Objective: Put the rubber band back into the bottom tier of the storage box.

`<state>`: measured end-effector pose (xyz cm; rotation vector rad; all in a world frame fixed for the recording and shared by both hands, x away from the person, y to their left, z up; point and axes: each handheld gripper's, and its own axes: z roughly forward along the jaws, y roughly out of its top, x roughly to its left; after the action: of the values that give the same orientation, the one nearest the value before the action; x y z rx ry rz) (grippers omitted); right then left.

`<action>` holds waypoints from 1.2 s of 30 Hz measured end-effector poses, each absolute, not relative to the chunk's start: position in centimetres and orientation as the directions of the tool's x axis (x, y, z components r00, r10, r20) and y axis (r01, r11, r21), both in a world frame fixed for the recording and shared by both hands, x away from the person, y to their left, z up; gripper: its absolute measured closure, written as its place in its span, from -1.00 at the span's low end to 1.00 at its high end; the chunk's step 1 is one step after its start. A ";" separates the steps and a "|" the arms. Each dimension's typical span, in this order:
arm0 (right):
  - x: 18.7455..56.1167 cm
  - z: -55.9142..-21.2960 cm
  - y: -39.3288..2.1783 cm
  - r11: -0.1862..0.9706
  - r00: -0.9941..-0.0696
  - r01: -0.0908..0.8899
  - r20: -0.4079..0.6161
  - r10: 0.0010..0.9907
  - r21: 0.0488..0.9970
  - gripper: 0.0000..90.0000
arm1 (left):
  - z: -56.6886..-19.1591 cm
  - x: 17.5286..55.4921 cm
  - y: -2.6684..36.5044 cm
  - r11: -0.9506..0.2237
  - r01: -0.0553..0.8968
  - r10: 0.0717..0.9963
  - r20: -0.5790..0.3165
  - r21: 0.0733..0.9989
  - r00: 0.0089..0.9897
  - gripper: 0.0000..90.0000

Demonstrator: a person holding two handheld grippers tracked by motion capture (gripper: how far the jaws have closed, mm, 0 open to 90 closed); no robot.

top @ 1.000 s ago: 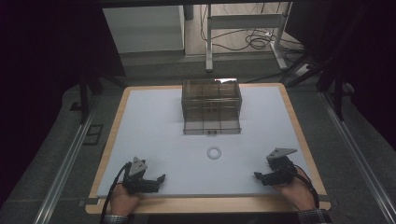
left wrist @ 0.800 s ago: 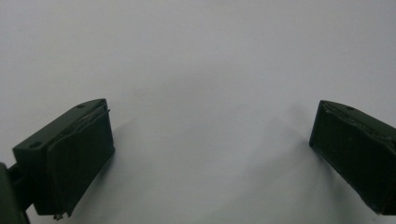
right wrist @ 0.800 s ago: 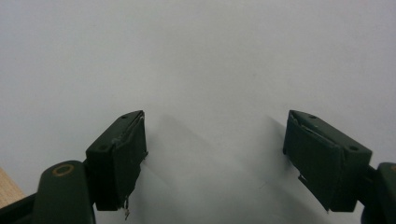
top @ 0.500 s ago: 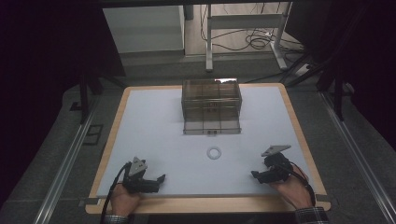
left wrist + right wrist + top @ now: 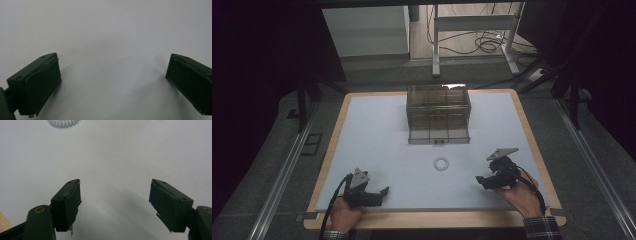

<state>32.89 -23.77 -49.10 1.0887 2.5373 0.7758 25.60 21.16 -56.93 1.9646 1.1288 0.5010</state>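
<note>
Hair tie [image 5: 441,163], a small white coiled ring, lies flat on the white table [image 5: 377,130], roughly midway across it and a little nearer to our edge than the box. We go from left to right. At the near left corner of the table our left gripper [image 5: 382,192] rests low over the surface, held by our left hand [image 5: 341,215], with its grey three-cornered plate on top and its cable looping back toward the wrist. In the left gripper view its fingers [image 5: 42,85] stand wide apart, with bare white table between them and nothing held. Farther in, behind the hair tie, a smoky transparent drawer box [image 5: 438,107] sits on the far half of the table, its lowest drawer [image 5: 438,135] pulled out toward us. Right of the hair tie, and well apart from it, our right gripper [image 5: 479,181] hangs just above the table in our right hand [image 5: 519,192], pointing left toward the middle. Its fingers [image 5: 67,202] are open with nothing between them, though they have just been closing a little. In the right gripper view the hair tie [image 5: 63,123] shows at the top edge, ahead of the fingers and slightly to their left, not touched by either one.
</note>
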 end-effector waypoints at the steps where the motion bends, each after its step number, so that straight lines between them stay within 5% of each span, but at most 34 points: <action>1: 33.1 -49.1 -23.8 0.575 -0.682 0.586 -0.036 0.730 0.571 -0.40 | -56.9 25.6 21.2 -0.284 0.535 0.850 -0.049 0.796 0.524 -1.00; 19: 36.9 -48.4 -20.7 0.610 -0.711 0.600 -0.004 0.703 0.518 -0.27 | -56.9 25.6 21.2 -0.282 0.535 0.851 -0.049 0.797 0.523 -1.00; 36: 40.0 -48.0 -17.6 0.629 -0.711 0.624 0.002 0.704 0.463 0.13 | -56.9 25.6 21.2 -0.285 0.533 0.850 -0.047 0.797 0.525 -1.00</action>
<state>39.99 -17.64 -47.96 1.0992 2.6708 0.6568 25.60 21.18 -56.93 1.9651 1.1269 0.5022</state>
